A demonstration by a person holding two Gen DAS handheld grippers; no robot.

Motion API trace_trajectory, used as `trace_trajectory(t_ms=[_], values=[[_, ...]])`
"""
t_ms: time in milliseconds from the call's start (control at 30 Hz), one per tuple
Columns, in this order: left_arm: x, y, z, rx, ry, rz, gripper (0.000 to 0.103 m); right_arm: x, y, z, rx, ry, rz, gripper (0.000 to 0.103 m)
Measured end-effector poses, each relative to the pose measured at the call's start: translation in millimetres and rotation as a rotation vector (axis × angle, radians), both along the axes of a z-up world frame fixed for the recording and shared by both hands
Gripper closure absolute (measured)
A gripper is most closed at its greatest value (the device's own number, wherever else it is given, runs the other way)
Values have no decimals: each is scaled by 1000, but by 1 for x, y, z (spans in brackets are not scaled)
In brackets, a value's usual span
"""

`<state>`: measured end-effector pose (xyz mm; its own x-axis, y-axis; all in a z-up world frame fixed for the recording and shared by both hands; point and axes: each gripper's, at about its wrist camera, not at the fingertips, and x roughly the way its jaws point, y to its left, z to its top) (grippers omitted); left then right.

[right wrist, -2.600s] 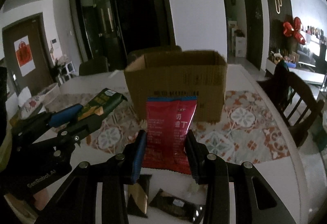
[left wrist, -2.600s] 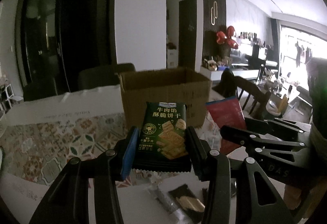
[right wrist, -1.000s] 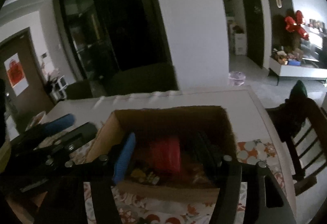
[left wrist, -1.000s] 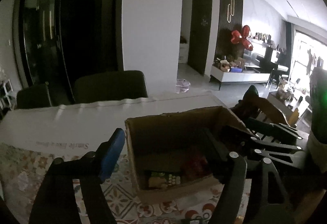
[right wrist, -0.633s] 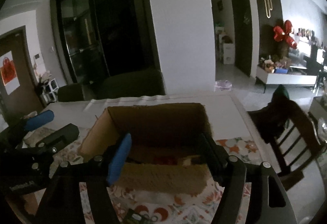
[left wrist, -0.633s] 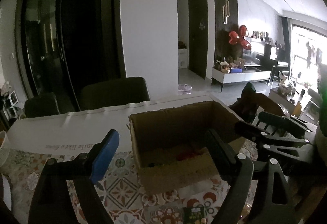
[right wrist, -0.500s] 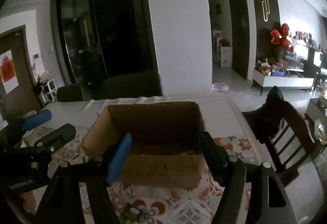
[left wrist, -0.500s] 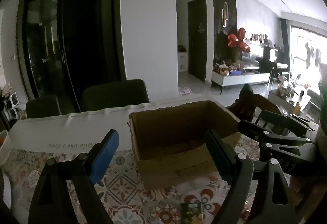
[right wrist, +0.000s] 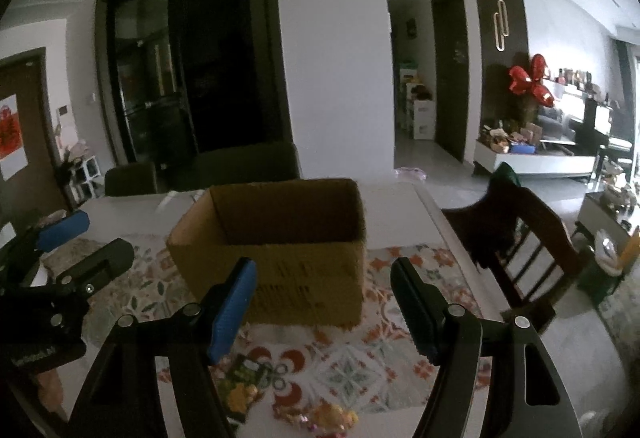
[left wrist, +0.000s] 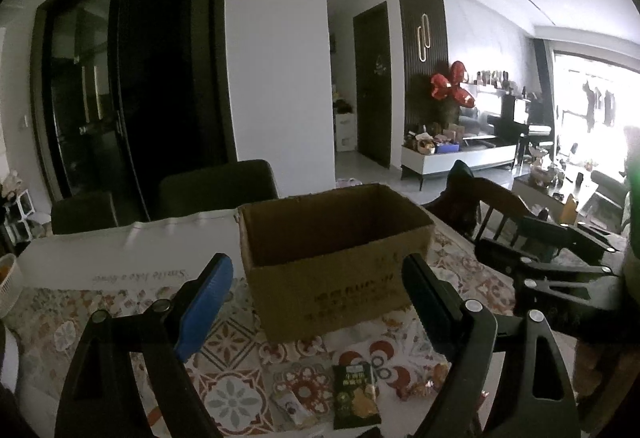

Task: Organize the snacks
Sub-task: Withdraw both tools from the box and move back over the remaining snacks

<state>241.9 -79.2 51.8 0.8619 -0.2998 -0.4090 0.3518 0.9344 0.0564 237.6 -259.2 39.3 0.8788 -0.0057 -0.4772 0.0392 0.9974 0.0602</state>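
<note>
An open cardboard box point(left wrist: 336, 258) stands on the patterned tablecloth; it also shows in the right wrist view point(right wrist: 276, 250). Its inside is hidden from here. My left gripper point(left wrist: 316, 298) is open and empty, a little in front of the box. My right gripper point(right wrist: 324, 298) is open and empty, also in front of the box. A green snack packet point(left wrist: 354, 394) lies on the cloth below the left gripper, next to a pale wrapped snack point(left wrist: 294, 408) and small wrapped candies point(left wrist: 420, 388). The right wrist view shows a green packet point(right wrist: 244, 386) and candies point(right wrist: 328, 418).
The right gripper's body point(left wrist: 560, 270) shows at the right of the left wrist view; the left gripper's body point(right wrist: 60, 278) at the left of the right wrist view. A wooden chair point(right wrist: 516, 250) stands at the table's right edge. Dark chairs point(left wrist: 216, 186) stand behind the table.
Both grippers held packets 2.6 s ago, a green one left and a red one right. They opened over the box, and have since pulled back and down toward the near side of the table.
</note>
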Motion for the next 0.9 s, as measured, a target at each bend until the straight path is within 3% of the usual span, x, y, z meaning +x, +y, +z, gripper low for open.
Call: trace_trajectory(t_ms=[267, 900], values=[[-14, -3, -29, 14, 54, -12, 13, -29, 3, -30, -57, 63, -17, 33], [-17, -19, -100, 105, 194, -27, 13, -57, -7, -96, -7, 186, -64, 33]])
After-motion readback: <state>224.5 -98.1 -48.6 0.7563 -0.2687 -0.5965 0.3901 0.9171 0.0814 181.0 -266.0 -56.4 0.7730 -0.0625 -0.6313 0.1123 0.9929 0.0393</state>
